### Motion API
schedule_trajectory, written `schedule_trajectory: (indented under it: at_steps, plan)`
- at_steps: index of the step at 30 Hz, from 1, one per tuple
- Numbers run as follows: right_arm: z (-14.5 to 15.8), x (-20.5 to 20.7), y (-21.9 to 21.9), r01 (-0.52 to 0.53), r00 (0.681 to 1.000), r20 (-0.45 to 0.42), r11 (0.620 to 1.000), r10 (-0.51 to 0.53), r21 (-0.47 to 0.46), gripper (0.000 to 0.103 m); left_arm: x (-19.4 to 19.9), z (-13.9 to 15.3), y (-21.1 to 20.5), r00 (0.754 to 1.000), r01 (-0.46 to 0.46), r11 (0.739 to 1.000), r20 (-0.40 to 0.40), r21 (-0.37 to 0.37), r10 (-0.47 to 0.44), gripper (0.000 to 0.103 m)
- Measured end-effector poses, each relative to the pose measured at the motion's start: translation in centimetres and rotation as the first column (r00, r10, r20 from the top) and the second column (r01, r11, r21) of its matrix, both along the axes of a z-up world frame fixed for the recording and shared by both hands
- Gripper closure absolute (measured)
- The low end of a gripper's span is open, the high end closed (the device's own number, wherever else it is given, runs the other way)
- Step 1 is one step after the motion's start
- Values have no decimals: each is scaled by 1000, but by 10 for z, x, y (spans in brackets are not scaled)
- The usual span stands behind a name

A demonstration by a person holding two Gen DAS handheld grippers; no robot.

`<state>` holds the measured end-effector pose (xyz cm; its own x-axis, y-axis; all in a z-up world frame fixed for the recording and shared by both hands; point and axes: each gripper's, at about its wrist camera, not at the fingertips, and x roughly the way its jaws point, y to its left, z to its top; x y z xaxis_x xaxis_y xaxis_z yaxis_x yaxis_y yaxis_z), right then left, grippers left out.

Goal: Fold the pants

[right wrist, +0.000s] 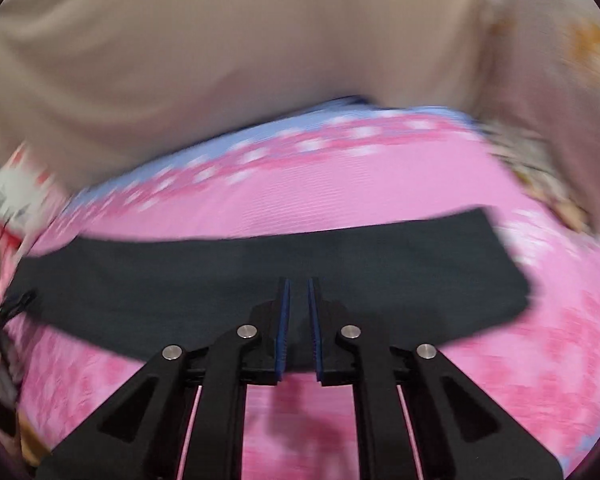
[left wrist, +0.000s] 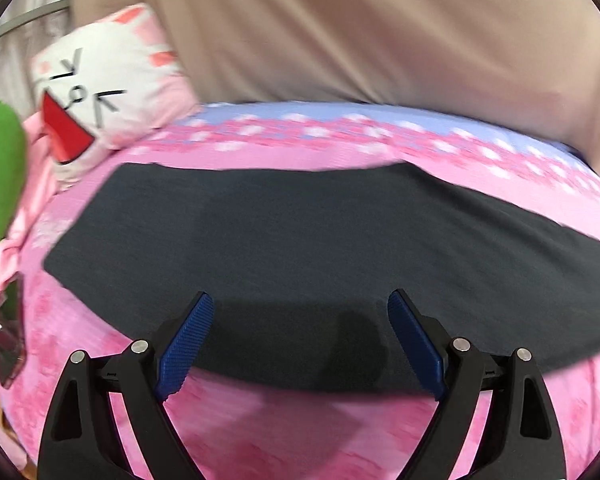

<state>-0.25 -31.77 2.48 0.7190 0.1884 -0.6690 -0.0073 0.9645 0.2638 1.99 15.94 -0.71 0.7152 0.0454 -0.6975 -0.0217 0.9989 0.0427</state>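
The dark grey pants (left wrist: 300, 240) lie flat as a long folded band of soft matte knit across a pink blossom-print bedsheet (left wrist: 300, 432), directly ahead of both grippers. The left gripper (left wrist: 300, 304), with black arms and ribbed blue pads (left wrist: 188, 344), stands wide open above the band's near edge, holding nothing. The right gripper (right wrist: 299, 284) has its pads nearly together with a thin gap, nothing between them, over the cloth. A pink cartoon-face pillow (left wrist: 100, 88) sits far left of the left gripper; beige fabric (left wrist: 360, 32) hangs behind.
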Motion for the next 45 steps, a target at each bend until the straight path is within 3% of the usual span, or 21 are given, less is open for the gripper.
schedule_trajectory:
  at_steps: [2,6,9,11,12,15,16,18,22,25,28,31,32,34,36,38,40,42,44,45]
  plan:
    - [-3,32,43,-88,996,-17,996,88,-18,89,-5,0,-14,999,40,999,-11,-24,-40,16]
    - [-10,103,126,-224,974,-49,963,219,-148,61,-6,-4,-42,987,145,983,-55,-110,-152,16]
    - [-19,132,172,-290,957,-81,903,279,-317,60,-6,-11,-58,980,179,983,-81,-44,-182,16]
    - [-27,141,194,-344,939,-120,864,323,-367,60,-7,-12,-59,977,196,979,-75,-52,-200,16]
    - [-34,144,200,-362,932,-140,848,334,-387,62,-9,-12,-57,977,197,978,-66,-68,-201,16]
    - [-34,143,212,-410,912,-160,820,377,-399,101,-10,-10,-51,980,187,977,-49,-101,-193,16]
    - [-29,144,214,-395,918,-146,811,370,-432,101,-9,-9,-48,981,182,977,-43,-108,-187,16]
    - [-21,152,207,-347,936,-103,839,336,-419,102,-9,-8,-46,983,173,978,-34,-118,-178,16]
    - [-28,171,194,-327,945,-114,887,306,-325,101,-8,-8,-46,983,176,978,-34,-112,-181,16]
    - [-10,154,195,-320,947,-54,916,316,-243,95,-9,-7,-46,983,178,978,-29,-110,-182,16]
    - [-3,149,215,-380,924,-55,902,377,-205,95,-8,-9,-47,983,177,978,-37,-112,-183,16]
    - [-24,165,243,-428,903,-125,876,410,-222,97,-7,-11,-48,983,173,979,-50,-106,-179,16]
    - [-33,176,250,-414,910,-128,875,393,-250,99,-6,-11,-48,983,172,980,-52,-104,-178,16]
    - [-30,187,250,-377,926,-99,899,364,-222,101,-6,-11,-48,984,163,982,-55,-97,-168,16]
    - [-17,187,243,-322,946,-74,937,314,-136,96,-6,-11,-46,987,151,984,-48,-95,-156,16]
    - [-6,170,251,-369,929,-43,926,367,-75,96,-9,-9,-45,989,143,985,-34,-98,-147,16]
    - [-12,157,274,-439,898,-74,894,433,-94,96,-11,-7,-45,991,133,987,-17,-93,-135,16]
    - [-31,163,301,-463,885,-141,869,444,-175,96,-12,-6,-47,990,136,987,-12,-82,-138,16]
    - [-36,176,312,-433,901,-100,870,421,-237,99,-12,-6,-47,991,130,989,-11,-74,-131,16]
    - [-34,185,312,-413,911,-101,883,401,-221,101,-12,-6,-46,992,122,989,-6,-77,-123,16]
